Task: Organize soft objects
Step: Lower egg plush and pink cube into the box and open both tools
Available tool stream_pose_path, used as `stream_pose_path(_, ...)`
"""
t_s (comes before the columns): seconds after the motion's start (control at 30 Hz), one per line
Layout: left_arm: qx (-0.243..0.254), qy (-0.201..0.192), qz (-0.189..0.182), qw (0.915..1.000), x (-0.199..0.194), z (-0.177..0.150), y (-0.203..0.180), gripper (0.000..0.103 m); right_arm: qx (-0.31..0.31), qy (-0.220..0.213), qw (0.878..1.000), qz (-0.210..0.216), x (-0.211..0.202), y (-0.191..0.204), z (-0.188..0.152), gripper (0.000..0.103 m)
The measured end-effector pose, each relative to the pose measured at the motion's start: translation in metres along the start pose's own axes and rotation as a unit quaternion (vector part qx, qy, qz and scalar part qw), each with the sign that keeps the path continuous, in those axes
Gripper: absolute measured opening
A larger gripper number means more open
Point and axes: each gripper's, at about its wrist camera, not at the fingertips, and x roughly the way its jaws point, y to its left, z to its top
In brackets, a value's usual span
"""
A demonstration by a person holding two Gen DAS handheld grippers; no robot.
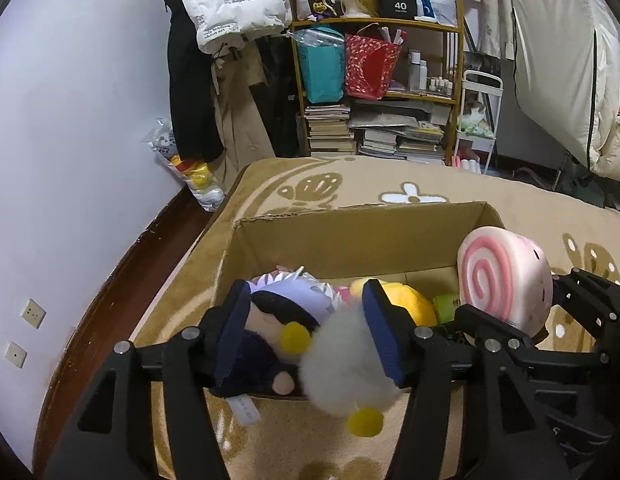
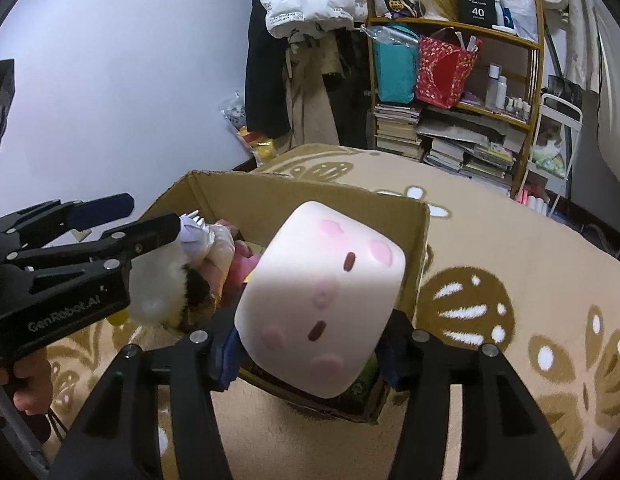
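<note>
A cardboard box (image 1: 350, 236) stands open on the rug and holds several plush toys, among them a doll with lilac hair (image 1: 294, 300) and a yellow plush (image 1: 406, 300). My left gripper (image 1: 310, 336) is over the box's near edge; its jaws are apart, and a fluffy white plush with yellow pompoms (image 1: 350, 372) rests against the right pad. My right gripper (image 2: 306, 352) is shut on a pink swirl-roll cushion (image 2: 322, 300) and holds it above the box (image 2: 270, 204). The cushion also shows in the left wrist view (image 1: 502, 276).
The beige patterned rug (image 2: 510, 260) covers the floor. A wooden shelf (image 1: 374, 92) with books, bags and bottles stands at the back. Coats hang by the white wall (image 1: 70, 120). A plastic bag (image 1: 190, 168) lies in the corner.
</note>
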Motion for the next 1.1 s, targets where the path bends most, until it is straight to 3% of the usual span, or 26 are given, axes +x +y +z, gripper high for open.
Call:
stream_pose_path(0.07,-0.003,-0.002,0.008,1.0000,-0.002,-0.001,0.002,0.067,0.001,0.001,1.000,0.000,0.000,0.000,0.000,0.060)
stream_pose_path(0.27,-0.010,-0.005,0.010,0.9999,-0.002,0.000,0.008,0.069,0.002,0.003,1.000,0.003,0.001,0.000,0.000,0.061)
stream_pose_path(0.33,-0.009,-0.005,0.013,0.9999,-0.002,0.000,0.009,0.075,0.000,0.001,1.000,0.005,0.001,0.002,-0.001,0.062)
stream_pose_path(0.4,-0.009,-0.009,0.017,0.9998,-0.003,0.000,0.010,0.078,-0.006,-0.002,1.000,0.006,0.001,0.003,-0.002,0.067)
stream_pose_path(0.47,-0.011,-0.012,0.022,0.9996,-0.004,0.000,0.012,0.078,-0.006,-0.010,1.000,0.005,0.000,0.004,-0.003,0.083)
stream_pose_path(0.53,-0.013,-0.012,0.023,0.9996,-0.004,0.000,0.013,0.081,-0.001,-0.023,1.000,0.008,-0.003,0.002,-0.003,0.089)
stream_pose_path(0.63,-0.016,-0.014,0.028,0.9994,-0.006,0.000,0.015,0.092,0.007,-0.026,1.000,0.007,-0.005,-0.001,-0.001,0.093)
stream_pose_path(0.83,-0.022,-0.018,0.031,0.9991,-0.011,0.000,0.023,0.102,0.006,-0.020,1.000,0.013,-0.006,0.001,0.000,0.102)
stream_pose_path(1.1,-0.037,-0.022,0.048,0.9980,-0.032,-0.006,0.037,0.103,0.013,-0.017,1.000,0.003,-0.018,0.003,0.000,0.103)
